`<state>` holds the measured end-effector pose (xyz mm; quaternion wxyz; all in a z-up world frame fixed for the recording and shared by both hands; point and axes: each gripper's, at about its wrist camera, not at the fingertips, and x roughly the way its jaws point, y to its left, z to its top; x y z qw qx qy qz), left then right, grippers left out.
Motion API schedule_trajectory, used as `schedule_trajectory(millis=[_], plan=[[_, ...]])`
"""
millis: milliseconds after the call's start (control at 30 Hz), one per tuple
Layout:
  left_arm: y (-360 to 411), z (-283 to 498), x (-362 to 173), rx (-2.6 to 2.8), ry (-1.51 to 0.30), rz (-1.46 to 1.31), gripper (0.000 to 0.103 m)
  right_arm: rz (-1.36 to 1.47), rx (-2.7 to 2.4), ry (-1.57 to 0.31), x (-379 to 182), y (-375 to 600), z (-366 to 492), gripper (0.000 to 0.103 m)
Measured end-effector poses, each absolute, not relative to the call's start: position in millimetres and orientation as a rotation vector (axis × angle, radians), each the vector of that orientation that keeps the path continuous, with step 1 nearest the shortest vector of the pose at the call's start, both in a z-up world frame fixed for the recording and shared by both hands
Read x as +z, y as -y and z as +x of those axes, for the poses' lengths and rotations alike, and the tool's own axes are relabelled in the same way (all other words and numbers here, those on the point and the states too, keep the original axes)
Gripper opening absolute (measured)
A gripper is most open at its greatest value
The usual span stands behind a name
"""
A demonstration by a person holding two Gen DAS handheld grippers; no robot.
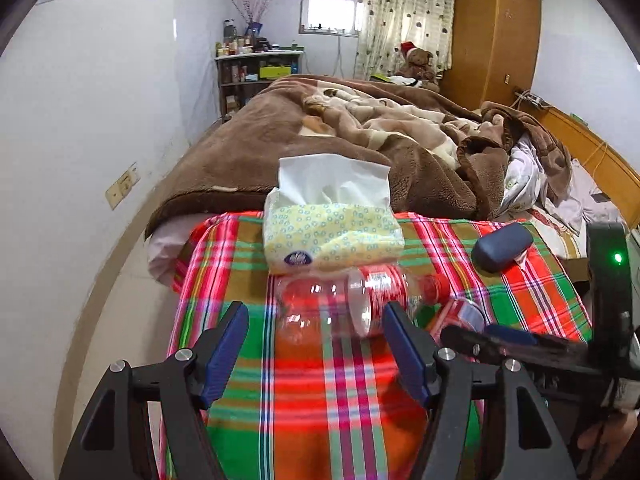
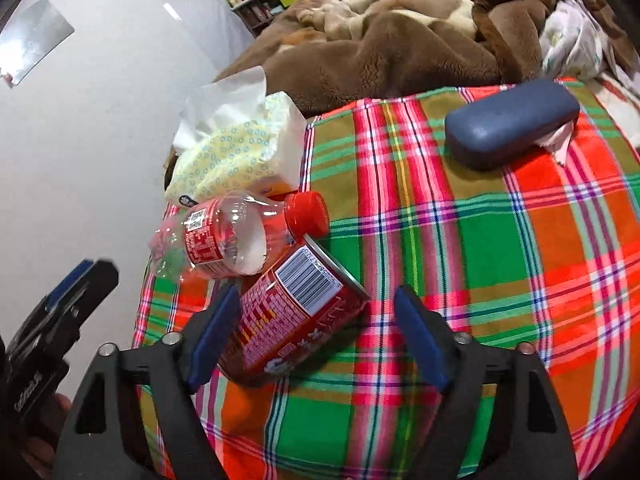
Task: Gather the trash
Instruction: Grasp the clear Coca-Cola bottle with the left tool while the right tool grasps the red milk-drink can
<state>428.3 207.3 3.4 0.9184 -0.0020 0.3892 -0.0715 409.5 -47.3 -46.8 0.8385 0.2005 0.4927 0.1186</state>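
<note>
An empty clear plastic bottle (image 1: pixel 352 300) with a red label and red cap lies on its side on the plaid cloth (image 1: pixel 320 400). My left gripper (image 1: pixel 316 352) is open just in front of it, its jaws wide apart. In the right wrist view the bottle (image 2: pixel 228 236) lies beside a red can (image 2: pixel 292 320) on its side. My right gripper (image 2: pixel 320 340) is open, the can between its jaws against the left pad. The right gripper also shows in the left wrist view (image 1: pixel 504 340), and the can (image 1: pixel 460 316) peeks out behind it.
A yellow tissue pack (image 1: pixel 332 236) sits behind the bottle, also in the right wrist view (image 2: pixel 236 152). A blue glasses case (image 2: pixel 512 128) lies at the cloth's far right. A bed with a brown blanket (image 1: pixel 360 140) lies beyond. A white wall (image 1: pixel 80 160) is left.
</note>
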Motion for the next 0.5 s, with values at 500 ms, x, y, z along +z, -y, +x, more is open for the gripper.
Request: schedule_trajectory(millis=[500], plan=[[-168.3,471.6,-27.2,-0.274,-0.876,0.17,0.074,0.277,0.236,-1.083,-52.5,73.4,388.5,0.059]])
